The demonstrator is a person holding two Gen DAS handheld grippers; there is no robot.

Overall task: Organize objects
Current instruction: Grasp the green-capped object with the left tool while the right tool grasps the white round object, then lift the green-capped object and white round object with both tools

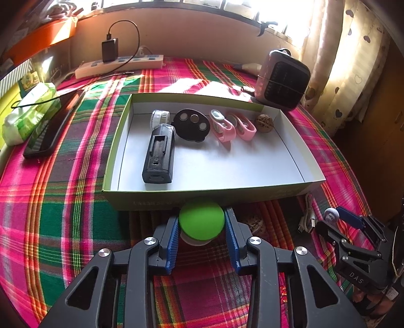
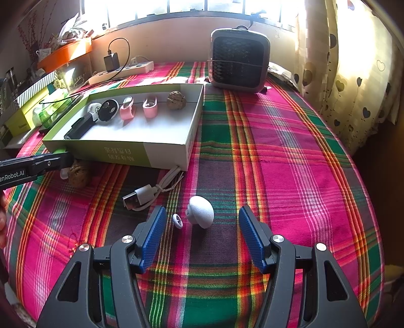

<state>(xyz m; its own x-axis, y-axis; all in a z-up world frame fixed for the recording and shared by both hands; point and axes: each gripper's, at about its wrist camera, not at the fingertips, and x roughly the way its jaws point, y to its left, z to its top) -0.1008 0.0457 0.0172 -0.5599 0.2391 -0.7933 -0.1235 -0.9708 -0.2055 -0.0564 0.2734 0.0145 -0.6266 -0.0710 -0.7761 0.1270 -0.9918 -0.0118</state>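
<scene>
Green-capped knob [image 1: 201,224] sits dead centre between my left gripper's [image 1: 202,223] pads, which look clamped on its sides, box [image 1: 202,199] wall just beyond. My right gripper [image 2: 202,224] gapes wide, grey knob [image 2: 200,212] loose between its fingers, nearer the left one.

A plaid-clothed table [image 2: 277,151] carries a shallow cardboard box [image 2: 121,151], a heater [image 2: 238,60], a power strip [image 1: 118,66], a USB cable [image 2: 146,195], 1 walnut [image 2: 79,176] and a grey mushroom-shaped knob [image 2: 202,212].

Sunlit window [image 2: 176,6], heart-print curtain [image 2: 341,75]
</scene>
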